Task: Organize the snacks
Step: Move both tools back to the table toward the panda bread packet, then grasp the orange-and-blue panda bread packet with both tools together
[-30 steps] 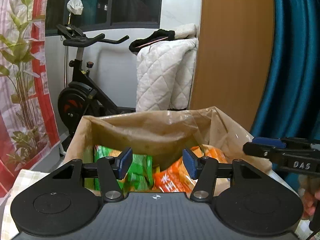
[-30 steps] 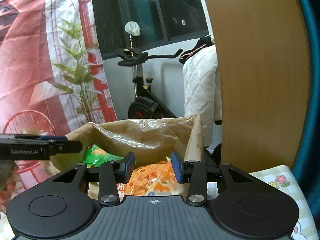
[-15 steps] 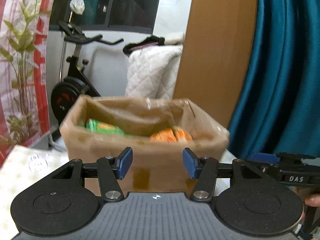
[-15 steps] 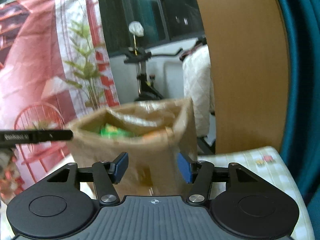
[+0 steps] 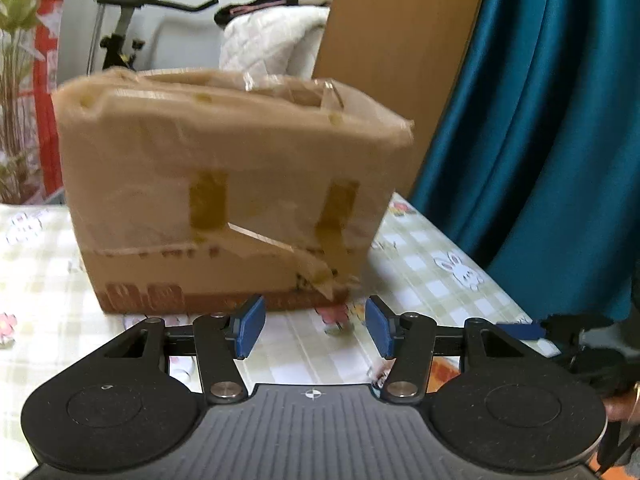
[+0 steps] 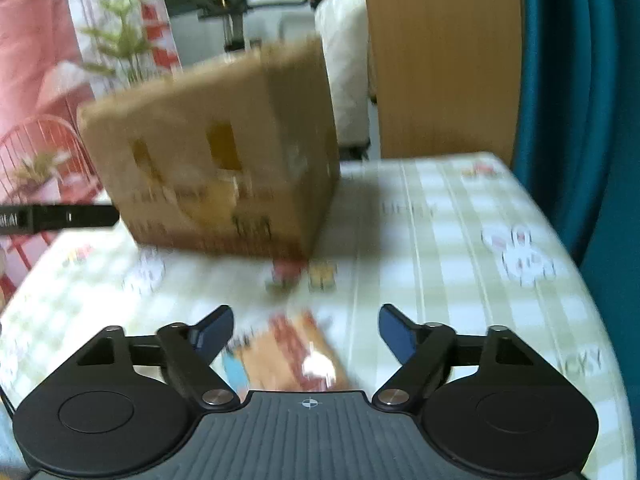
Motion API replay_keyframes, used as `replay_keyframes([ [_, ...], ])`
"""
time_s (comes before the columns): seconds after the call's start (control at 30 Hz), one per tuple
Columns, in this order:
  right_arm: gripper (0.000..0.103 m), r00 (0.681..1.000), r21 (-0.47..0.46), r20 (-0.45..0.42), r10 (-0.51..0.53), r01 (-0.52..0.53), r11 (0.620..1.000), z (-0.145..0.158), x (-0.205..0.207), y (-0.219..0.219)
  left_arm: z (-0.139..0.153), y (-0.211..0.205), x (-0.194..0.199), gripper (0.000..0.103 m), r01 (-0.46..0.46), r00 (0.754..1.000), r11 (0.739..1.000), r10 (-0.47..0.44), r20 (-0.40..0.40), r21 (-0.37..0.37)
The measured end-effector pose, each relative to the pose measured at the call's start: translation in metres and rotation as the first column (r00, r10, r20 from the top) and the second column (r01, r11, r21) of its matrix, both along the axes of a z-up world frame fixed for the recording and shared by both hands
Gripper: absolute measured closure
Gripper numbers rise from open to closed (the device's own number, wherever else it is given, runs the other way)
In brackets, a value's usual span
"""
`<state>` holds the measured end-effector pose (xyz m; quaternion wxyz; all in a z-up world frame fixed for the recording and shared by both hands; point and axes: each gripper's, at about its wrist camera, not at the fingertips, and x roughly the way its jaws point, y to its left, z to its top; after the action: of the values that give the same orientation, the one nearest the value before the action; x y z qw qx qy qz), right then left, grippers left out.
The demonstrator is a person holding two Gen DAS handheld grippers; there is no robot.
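Brown corrugated cardboard, patched with strips of tape, is making up the open-topped box [image 5: 224, 200] that is standing on the green-and-white checked tablecloth [image 5: 432, 256] and serving as the landmark for everything else. Its contents are hidden from both cameras at this angle.

In front of the box, nearer the person, an orange foil snack packet [image 6: 292, 354] is lying flat on the cloth. The right gripper [image 6: 306, 330] is hovering over it with its blue-padded fingers spread wide and nothing between them; the packet is showing in the gap, but blur is making it impossible to tell whether the pads are touching it. The left gripper [image 5: 312, 326] is facing the box's taped front wall, close to its lower edge, with jaws likewise apart and empty.

Judging by this layout, the step in hand is picking up the loose packet for the box. Doing it well likely means lowering the right gripper until both pads are straddling the packet's narrow width, then closing on an edge or seam rather than pressing down on the flat, slippery face. The left gripper is probably best kept beside the box, ready for steadying its wall.
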<state>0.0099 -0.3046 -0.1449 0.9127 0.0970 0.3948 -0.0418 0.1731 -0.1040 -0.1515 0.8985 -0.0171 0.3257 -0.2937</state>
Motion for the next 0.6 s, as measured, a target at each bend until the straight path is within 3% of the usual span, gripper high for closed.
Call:
replay_keyframes([
  [0.17, 0.022, 0.995, 0.026, -0.098, 0.012, -0.009, 1.000, -0.026, -0.002, 0.007, -0.011, -0.002, -0.003, 0.045, 0.011, 0.999, 1.000, -0.011, -0.035, 0.006],
  [0.4, 0.022, 0.989, 0.034, -0.139, 0.051, -0.047, 0.998, -0.046, 0.009, 0.021, -0.024, 0.001, -0.006, 0.045, 0.010, 0.997, 1.000, -0.009, -0.075, 0.007],
  [0.53, 0.028, 0.985, 0.037, -0.125, 0.116, -0.112, 0.993, -0.051, 0.023, 0.026, -0.031, 0.003, -0.005, 0.045, 0.001, 0.995, 1.000, 0.000, -0.096, 0.005],
  [0.6, 0.041, 0.979, 0.053, -0.133, 0.157, -0.152, 0.987, -0.056, 0.032, 0.029, -0.034, 0.004, -0.004, 0.045, -0.005, 0.995, 1.000, 0.006, -0.102, 0.009],
])
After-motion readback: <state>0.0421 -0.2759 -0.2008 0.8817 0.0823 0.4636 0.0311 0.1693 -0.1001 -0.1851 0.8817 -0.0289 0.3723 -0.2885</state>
